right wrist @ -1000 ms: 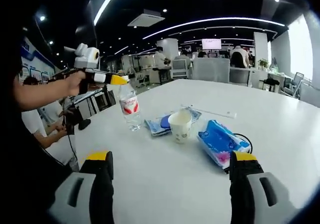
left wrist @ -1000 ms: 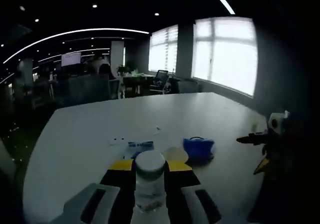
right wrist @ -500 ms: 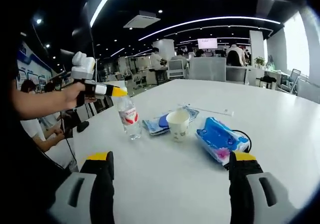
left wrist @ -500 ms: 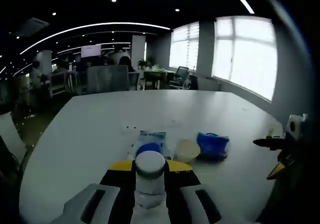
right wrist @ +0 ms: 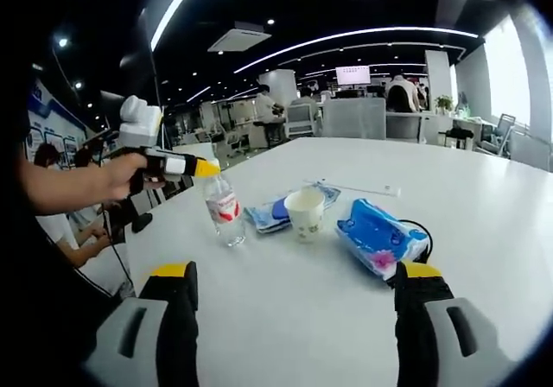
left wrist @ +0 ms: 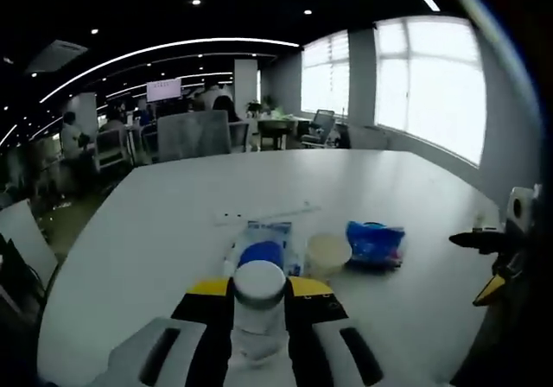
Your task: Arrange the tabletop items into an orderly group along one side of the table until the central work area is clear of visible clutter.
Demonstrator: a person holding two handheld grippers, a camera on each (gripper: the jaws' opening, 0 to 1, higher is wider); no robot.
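You've got the big white worktop (right wrist: 518,231) stretching out ahead, and the clutter sits bunched near its middle. Biggest piece there is the blue wipes pack (right wrist: 378,237), lying flat with a black cable (right wrist: 423,231) just behind it. Next, the blue-and-white packet (right wrist: 275,212), touching the paper cup (right wrist: 305,213) standing upright in front of it.

Your left tool (right wrist: 207,168) is clenched round the neck of the water bottle (right wrist: 225,210), gripping high so it hangs upright, base at or just above the surface near the worktop's edge. Looks like you're parking it along that side.

Your right tool (right wrist: 294,318) rides low with jaws spread wide, nothing between them, hovering short of the wipes.

Half a second back the bottle stood a touch farther from the cup; you've eased it closer.
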